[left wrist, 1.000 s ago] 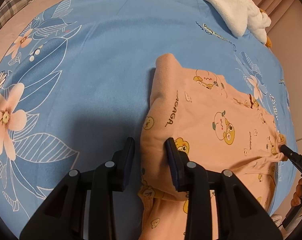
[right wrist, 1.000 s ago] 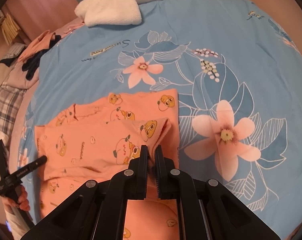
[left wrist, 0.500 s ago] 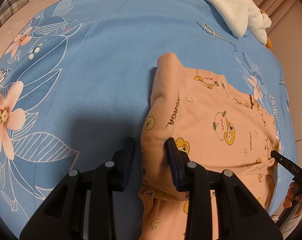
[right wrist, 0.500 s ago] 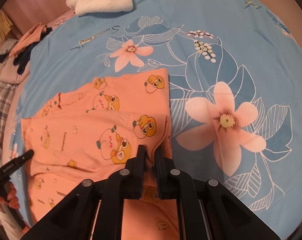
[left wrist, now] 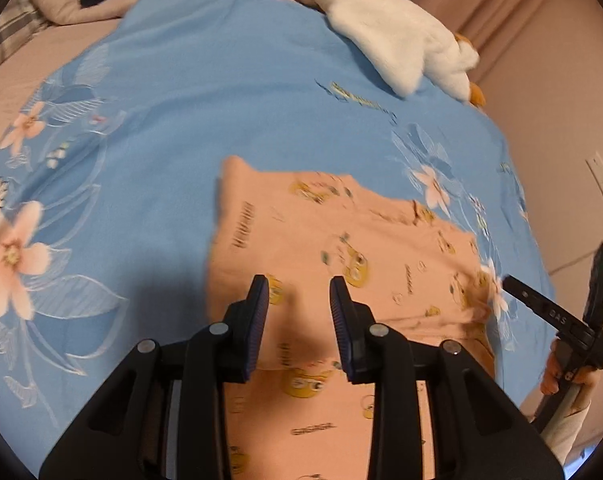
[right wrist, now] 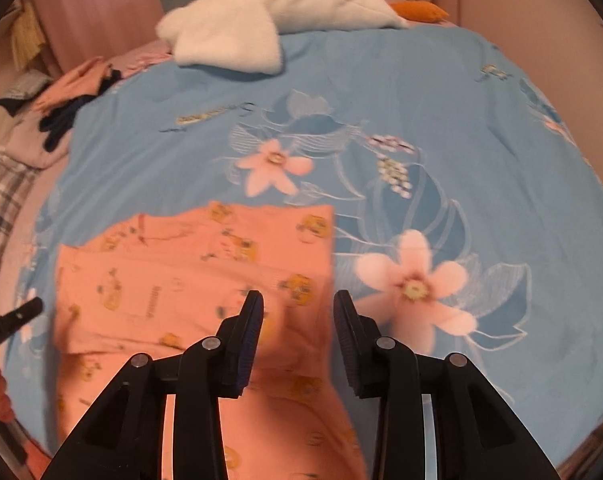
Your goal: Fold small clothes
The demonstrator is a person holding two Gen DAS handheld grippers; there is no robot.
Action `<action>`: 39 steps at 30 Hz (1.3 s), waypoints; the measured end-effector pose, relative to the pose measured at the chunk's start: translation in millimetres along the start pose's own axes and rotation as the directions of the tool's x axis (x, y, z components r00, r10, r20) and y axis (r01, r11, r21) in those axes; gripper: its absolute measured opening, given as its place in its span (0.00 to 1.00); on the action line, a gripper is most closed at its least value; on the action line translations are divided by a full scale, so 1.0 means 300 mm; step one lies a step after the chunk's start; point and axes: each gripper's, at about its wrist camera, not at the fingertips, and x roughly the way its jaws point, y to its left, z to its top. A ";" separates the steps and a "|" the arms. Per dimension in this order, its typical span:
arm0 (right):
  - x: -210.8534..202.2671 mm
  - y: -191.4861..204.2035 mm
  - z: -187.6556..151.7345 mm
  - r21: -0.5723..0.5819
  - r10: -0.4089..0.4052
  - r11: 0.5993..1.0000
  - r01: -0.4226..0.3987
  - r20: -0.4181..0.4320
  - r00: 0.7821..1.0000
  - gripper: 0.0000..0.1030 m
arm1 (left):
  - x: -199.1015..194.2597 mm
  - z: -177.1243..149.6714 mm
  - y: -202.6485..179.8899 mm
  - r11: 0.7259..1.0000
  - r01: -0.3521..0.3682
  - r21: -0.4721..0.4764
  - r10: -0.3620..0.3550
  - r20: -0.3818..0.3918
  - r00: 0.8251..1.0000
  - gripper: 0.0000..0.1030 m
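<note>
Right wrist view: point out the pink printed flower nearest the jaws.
The large pink flower, just right of the orange garment; the smaller flower lies farther up the sheet.

small orange-pink garment point(left wrist: 341, 248) with yellow cartoon-duck print and small dark lettering, lies flat on blue floral bedspread point(left wrist: 221, 100), near edge. upper part folded over into rough rectangle; folded layer's lower edge crosses over rest of cloth, which runs on toward near side. right edge straight point(right wrist: 329, 248); far edge slightly uneven.
</note>
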 end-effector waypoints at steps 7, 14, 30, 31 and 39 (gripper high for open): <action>0.122 0.085 -0.038 -0.007 0.034 0.999 -0.034 -0.085 0.996 0.35 | 0.130 -0.053 -0.039 0.999 -0.023 0.040 0.027 -0.088 0.996 0.28; 0.142 0.093 -0.111 -0.058 -0.034 0.998 0.029 -0.081 0.996 0.35 | 0.148 -0.086 -0.026 0.998 -0.039 0.041 0.043 -0.094 0.995 0.30; 0.120 0.062 -0.159 -0.027 -0.014 1.000 0.012 -0.054 0.998 0.35 | 0.125 -0.135 -0.005 1.000 -0.023 0.004 0.023 -0.091 0.996 0.30; 0.118 0.060 -0.162 -0.025 -0.011 1.000 0.010 -0.056 0.998 0.35 | 0.125 -0.136 -0.007 1.000 -0.026 0.004 0.026 -0.089 0.996 0.30; 0.102 0.024 -0.180 0.026 0.050 0.998 -0.048 -0.062 0.997 0.35 | 0.110 -0.137 -0.005 1.000 -0.029 -0.002 0.029 -0.089 0.996 0.30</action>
